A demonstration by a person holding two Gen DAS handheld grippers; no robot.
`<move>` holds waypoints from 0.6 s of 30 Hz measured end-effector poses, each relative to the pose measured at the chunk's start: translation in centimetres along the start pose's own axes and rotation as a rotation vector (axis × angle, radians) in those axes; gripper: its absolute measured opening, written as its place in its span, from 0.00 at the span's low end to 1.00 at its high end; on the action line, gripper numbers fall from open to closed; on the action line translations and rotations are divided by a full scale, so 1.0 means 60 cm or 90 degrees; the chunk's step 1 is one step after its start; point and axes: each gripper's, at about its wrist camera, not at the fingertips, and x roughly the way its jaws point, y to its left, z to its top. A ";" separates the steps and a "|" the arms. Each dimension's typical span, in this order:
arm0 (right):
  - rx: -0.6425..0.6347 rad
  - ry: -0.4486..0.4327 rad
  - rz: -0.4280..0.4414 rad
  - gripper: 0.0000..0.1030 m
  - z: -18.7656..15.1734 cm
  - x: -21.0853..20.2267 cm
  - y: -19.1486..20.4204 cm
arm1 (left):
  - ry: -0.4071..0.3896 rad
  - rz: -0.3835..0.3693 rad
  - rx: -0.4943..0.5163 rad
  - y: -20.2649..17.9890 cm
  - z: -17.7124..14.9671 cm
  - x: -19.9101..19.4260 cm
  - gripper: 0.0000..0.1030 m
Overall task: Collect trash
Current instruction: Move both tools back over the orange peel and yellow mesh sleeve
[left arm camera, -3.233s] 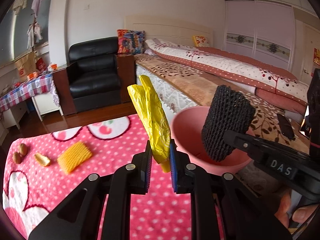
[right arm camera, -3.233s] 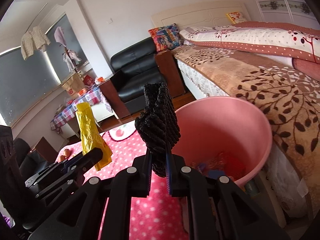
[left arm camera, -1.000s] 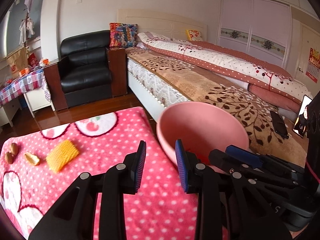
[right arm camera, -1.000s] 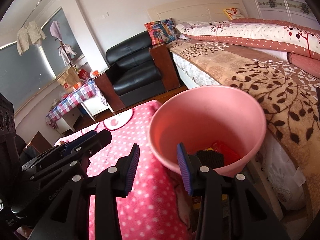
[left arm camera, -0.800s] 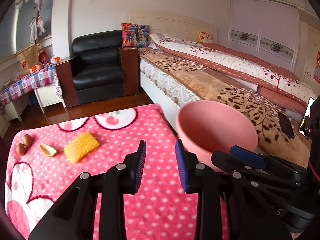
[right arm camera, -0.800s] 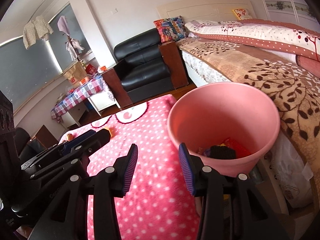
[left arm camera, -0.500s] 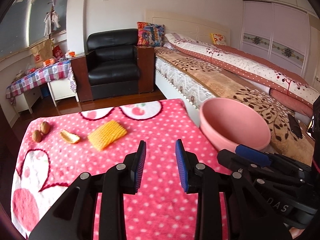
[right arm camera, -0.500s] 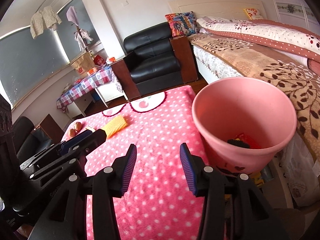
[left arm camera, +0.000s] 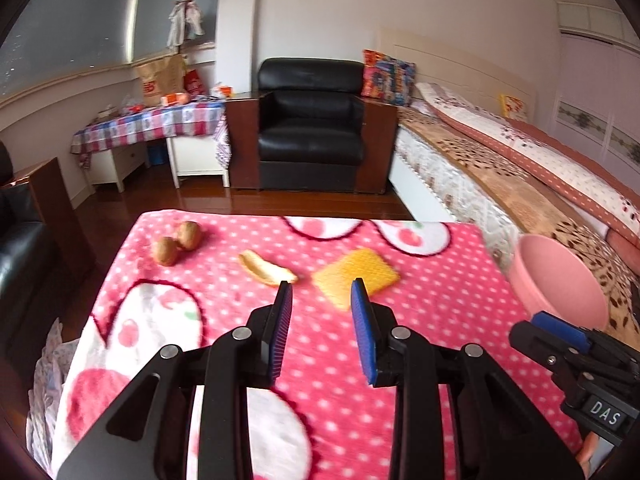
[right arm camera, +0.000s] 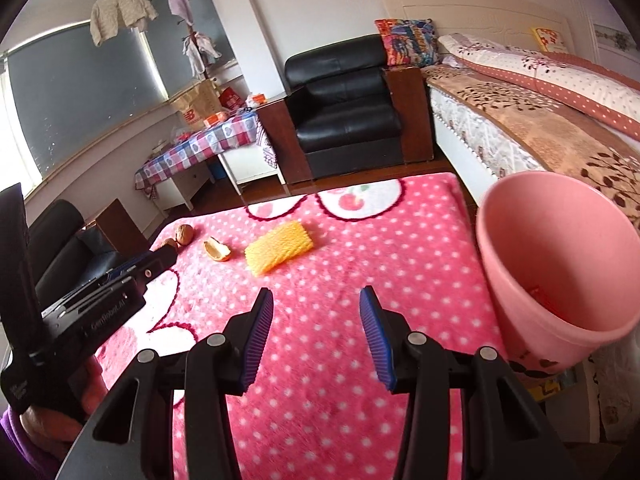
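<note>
Holding nothing, your left gripper [left arm camera: 321, 300] gapes above the pink dotted blanket [left arm camera: 420, 320]; your right gripper [right arm camera: 316, 308], jaws just opened wider, is empty too. "DAS" reads on its body. The yellow foam net [left arm camera: 356, 276] lies ahead; the pink bin [right arm camera: 560, 256] holds something red.

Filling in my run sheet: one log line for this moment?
left tool: open, empty | right tool: open, empty | yellow foam net, peel, two walnuts: on blanket | pink bin: beside blanket

Left gripper [left arm camera: 321, 295]: black frame, blue ribbed pads, silver screws. Right gripper [right arm camera: 316, 301]: same build, "DAS" label at 4 o'clock. Purple sleeve [right arm camera: 16, 444] at 8 o'clock.
</note>
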 end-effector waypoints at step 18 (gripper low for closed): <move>0.038 0.081 0.071 0.43 0.039 0.187 0.060 | 0.029 0.050 -0.074 0.113 0.003 0.054 0.29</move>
